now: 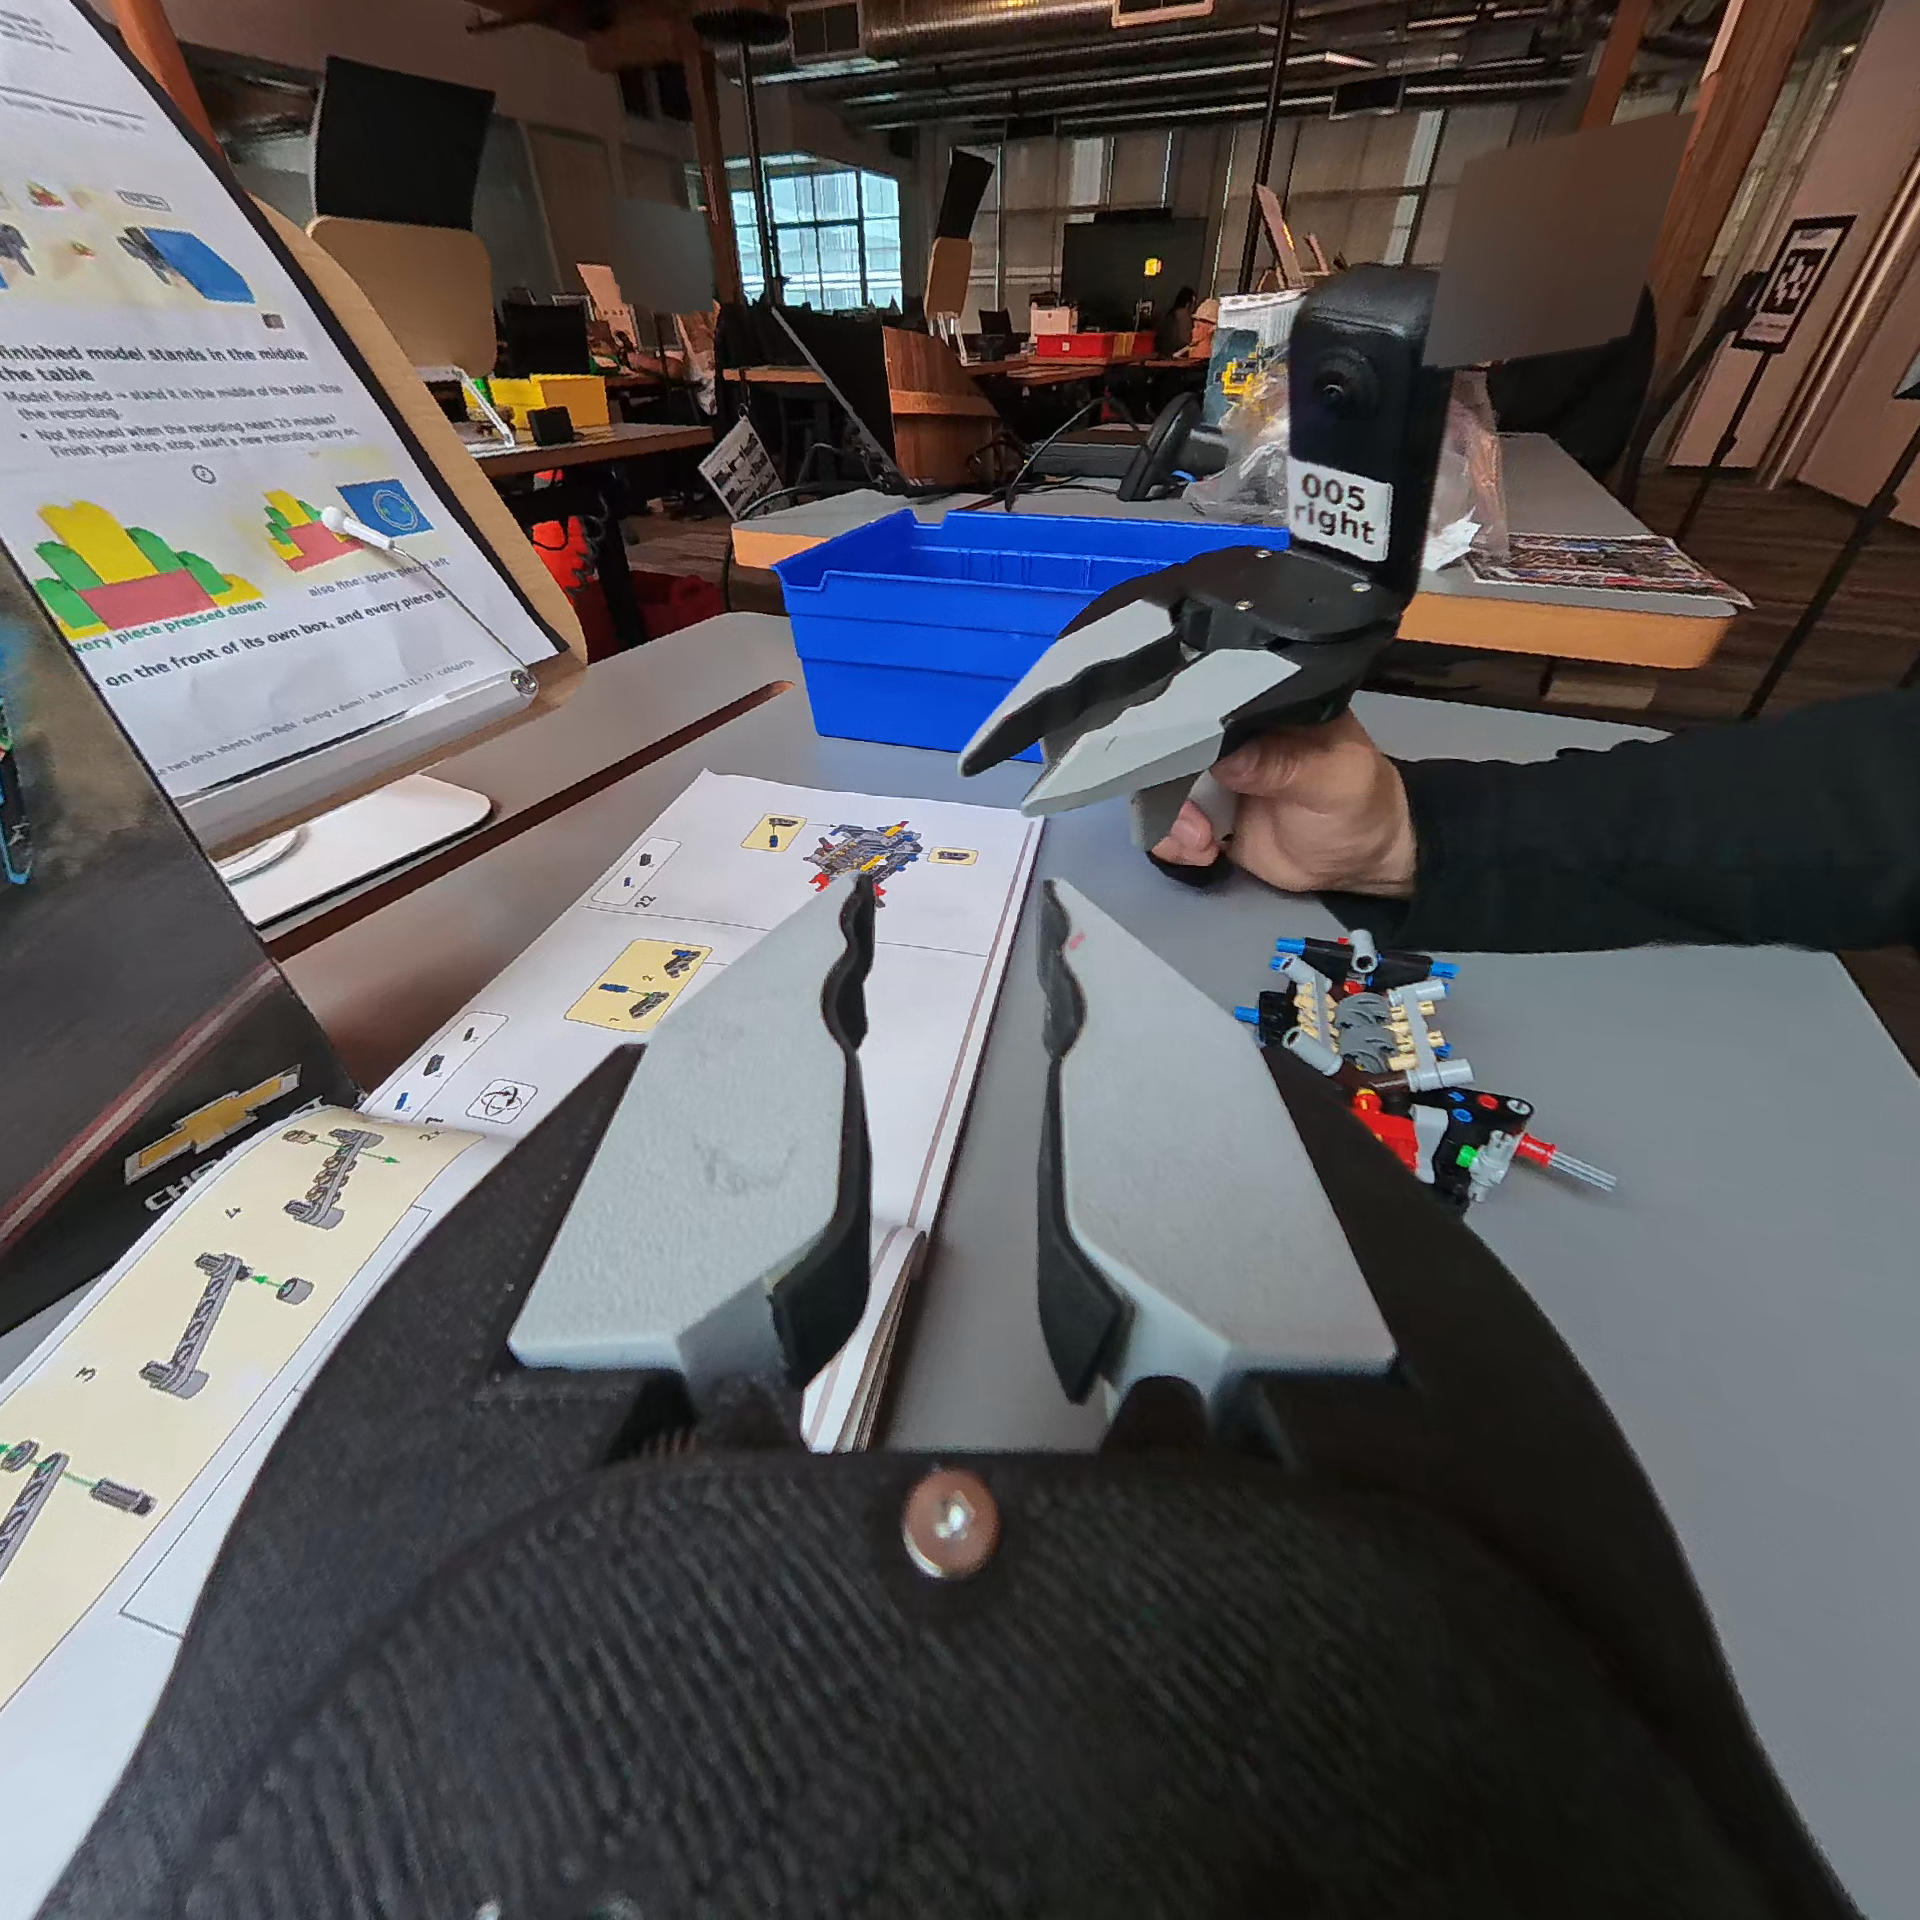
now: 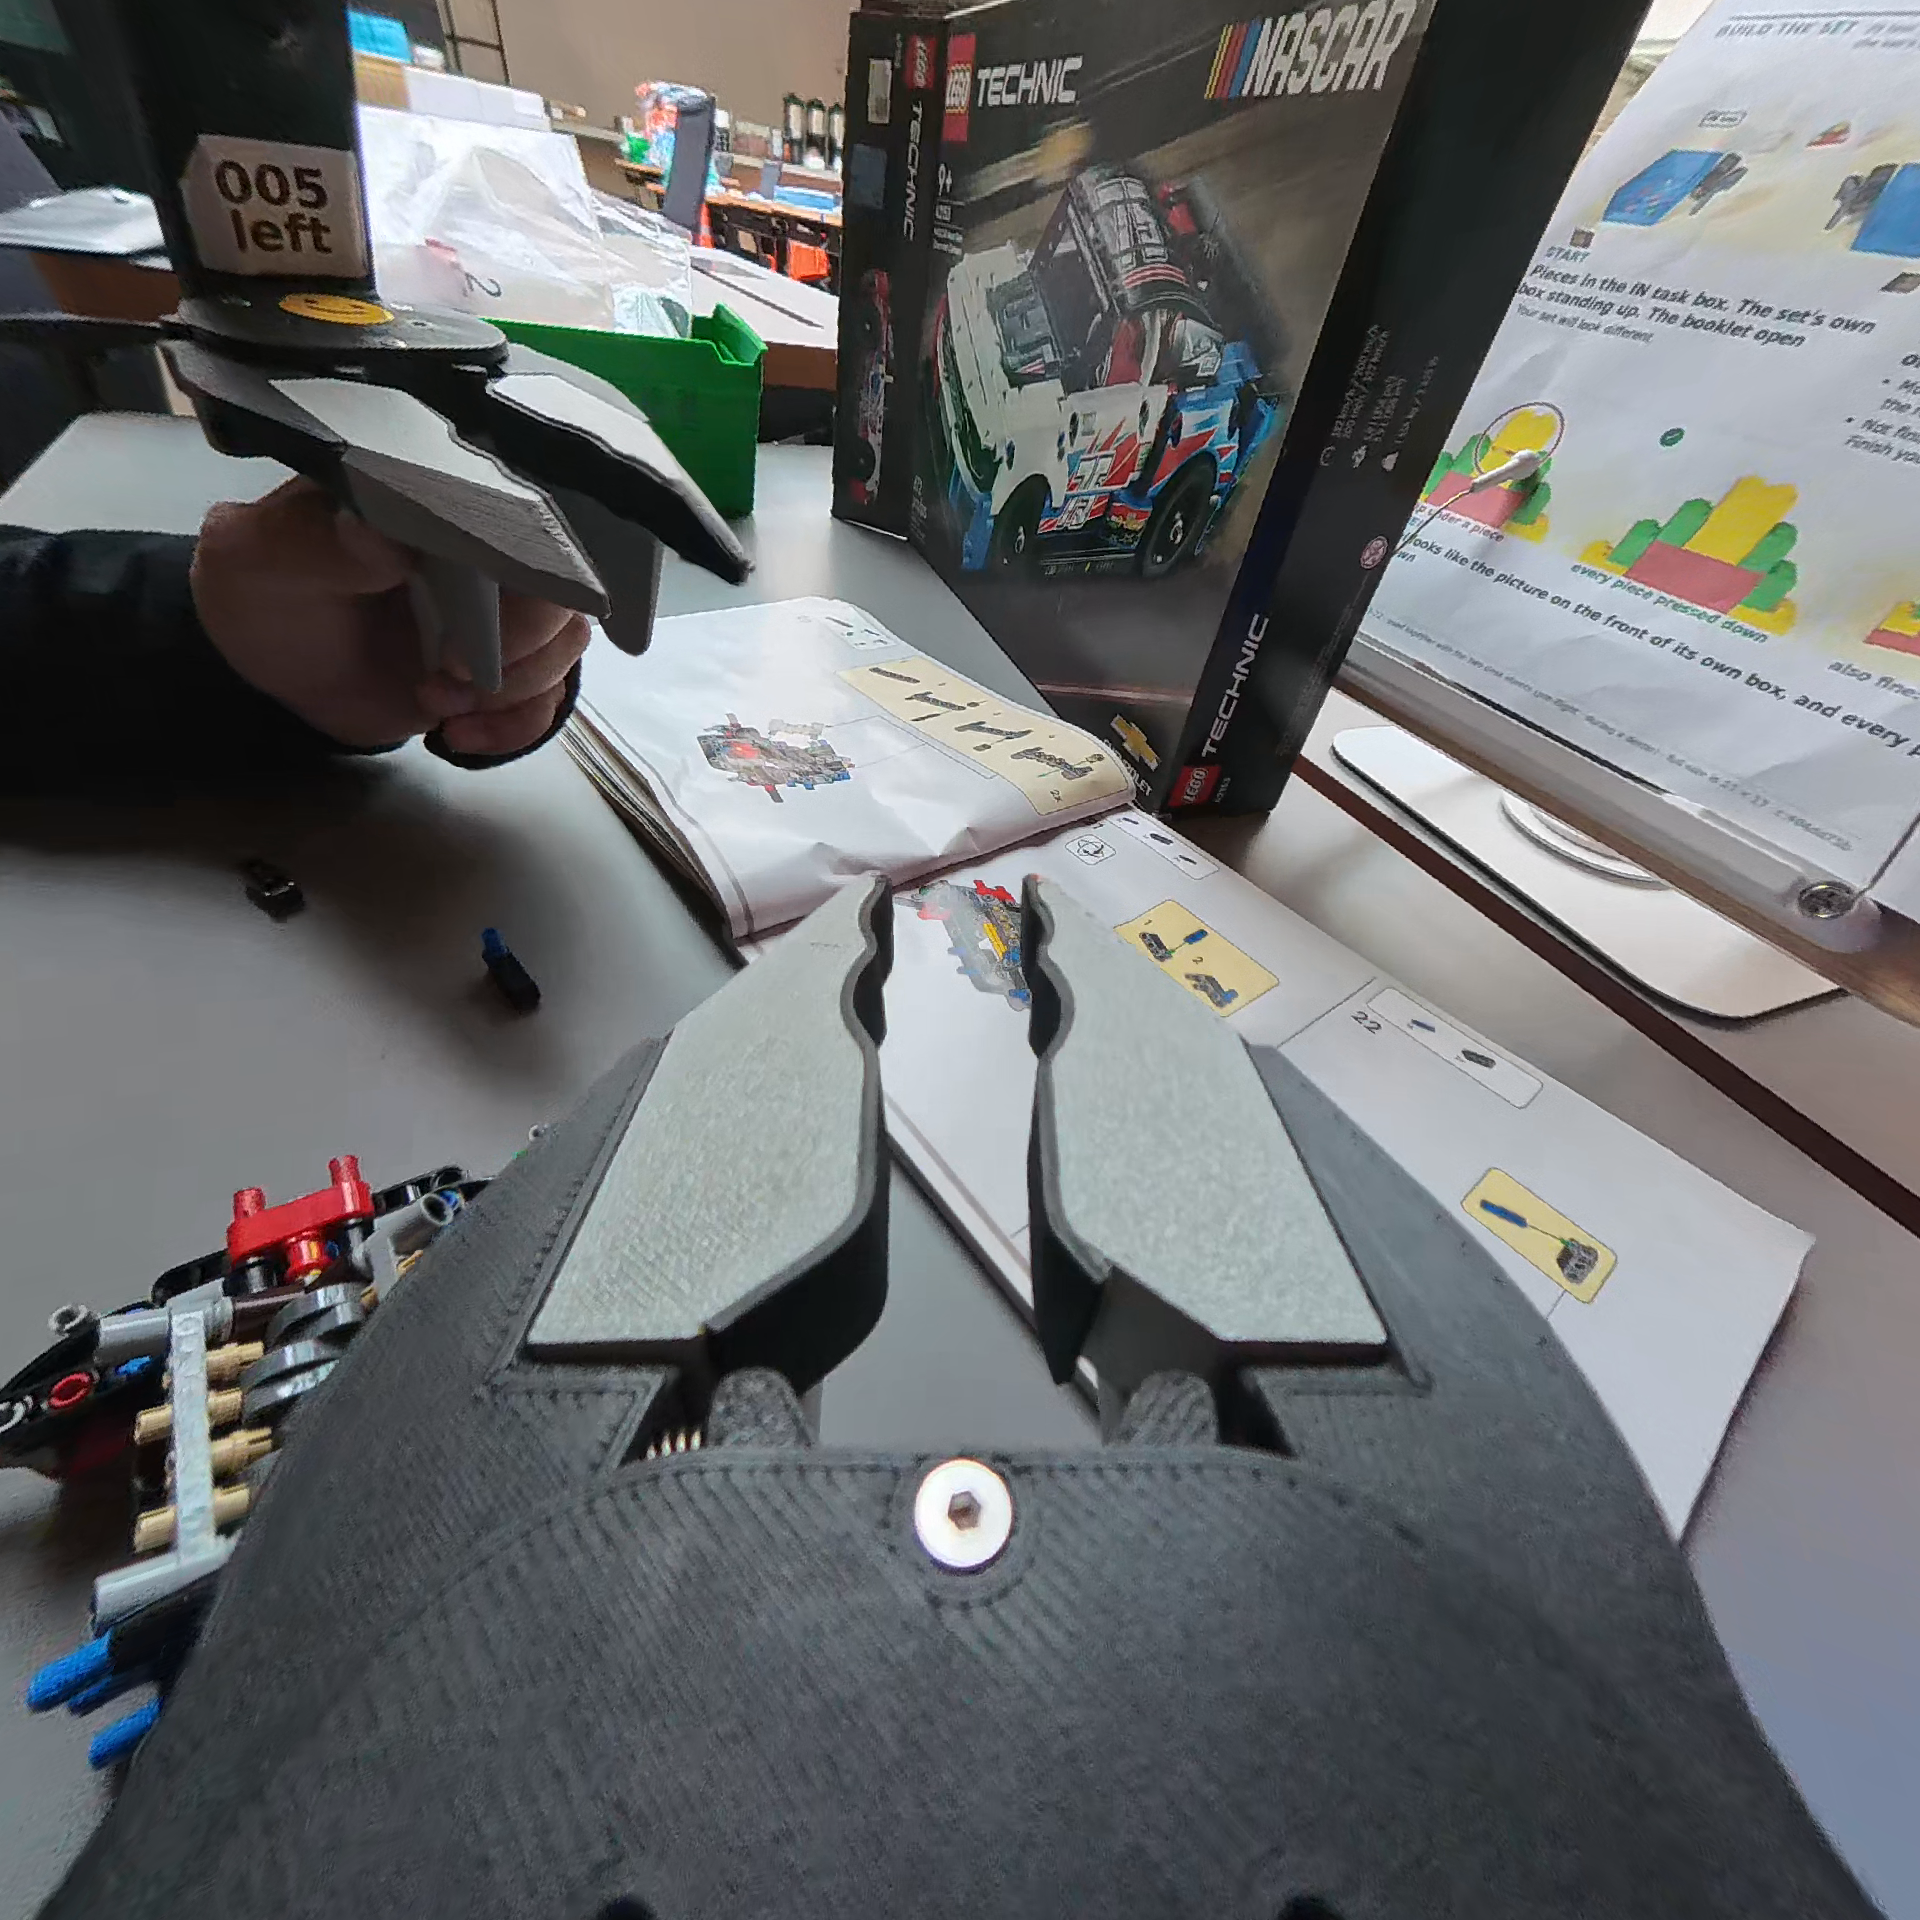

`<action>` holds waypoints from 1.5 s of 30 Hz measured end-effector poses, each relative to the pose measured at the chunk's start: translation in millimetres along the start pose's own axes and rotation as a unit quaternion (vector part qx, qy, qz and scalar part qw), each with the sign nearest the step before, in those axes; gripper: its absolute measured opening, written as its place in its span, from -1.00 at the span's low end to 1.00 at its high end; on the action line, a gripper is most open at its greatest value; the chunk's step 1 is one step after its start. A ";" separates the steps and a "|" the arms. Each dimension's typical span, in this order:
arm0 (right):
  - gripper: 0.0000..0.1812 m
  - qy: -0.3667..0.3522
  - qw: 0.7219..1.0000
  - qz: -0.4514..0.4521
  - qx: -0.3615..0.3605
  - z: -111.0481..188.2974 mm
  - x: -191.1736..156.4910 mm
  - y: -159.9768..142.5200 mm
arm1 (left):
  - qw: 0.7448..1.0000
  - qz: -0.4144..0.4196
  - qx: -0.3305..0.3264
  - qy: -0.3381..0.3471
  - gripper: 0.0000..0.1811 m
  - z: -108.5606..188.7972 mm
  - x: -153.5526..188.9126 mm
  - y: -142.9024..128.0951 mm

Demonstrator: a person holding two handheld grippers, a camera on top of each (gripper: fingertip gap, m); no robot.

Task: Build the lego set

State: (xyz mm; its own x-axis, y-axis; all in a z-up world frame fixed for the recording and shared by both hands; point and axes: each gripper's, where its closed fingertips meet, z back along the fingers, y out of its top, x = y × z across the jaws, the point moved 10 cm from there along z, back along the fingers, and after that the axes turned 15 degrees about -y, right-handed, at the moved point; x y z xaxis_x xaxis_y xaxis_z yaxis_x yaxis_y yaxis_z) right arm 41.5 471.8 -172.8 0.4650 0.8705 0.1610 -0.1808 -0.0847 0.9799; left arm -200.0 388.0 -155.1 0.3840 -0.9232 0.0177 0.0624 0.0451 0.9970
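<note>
Lego assembly [image 1: 1397,1060], half built in grey, black, red and blue, lies on the grey table [image 1: 1662,1403], off to the right of my left gripper [image 1: 951,940] and apart from it. From the right wrist view the same build sits low at the left edge, just beside my right gripper [image 2: 956,925]. Both grippers hang over the open instruction booklet [image 2: 883,769] with their fingers a narrow gap apart, and I see nothing held in either. Two loose pieces, a black one [image 2: 272,888] and a blue-tipped pin [image 2: 509,971], rest on the table left of my right gripper. Behind the booklet the set's box [image 2: 1132,343] stands upright
</note>
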 end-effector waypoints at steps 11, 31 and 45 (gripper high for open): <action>-0.73 0.070 0.996 -0.054 0.014 -6.6 -3.1 -1.4 | 0.999 0.019 -0.024 -0.018 -0.68 -9.3 6.4 -5.1; -0.72 0.083 0.995 -0.051 0.003 2.3 -11.7 -4.2 | 0.997 0.035 -0.039 -0.048 -0.60 -12.4 20.0 0.8; -0.69 0.076 0.996 -0.032 -0.022 -3.4 -11.0 -7.4 | 0.998 0.018 -0.068 -0.005 -0.59 -9.6 2.6 -16.0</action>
State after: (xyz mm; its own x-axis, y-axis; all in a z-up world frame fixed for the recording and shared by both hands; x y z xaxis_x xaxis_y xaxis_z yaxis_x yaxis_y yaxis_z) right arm 34.9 464.5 -182.2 0.3403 0.9373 0.0749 -0.1946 -0.0077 0.9809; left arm -191.2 388.6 -171.7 0.3793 -0.9237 0.0541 0.1739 0.1287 0.9763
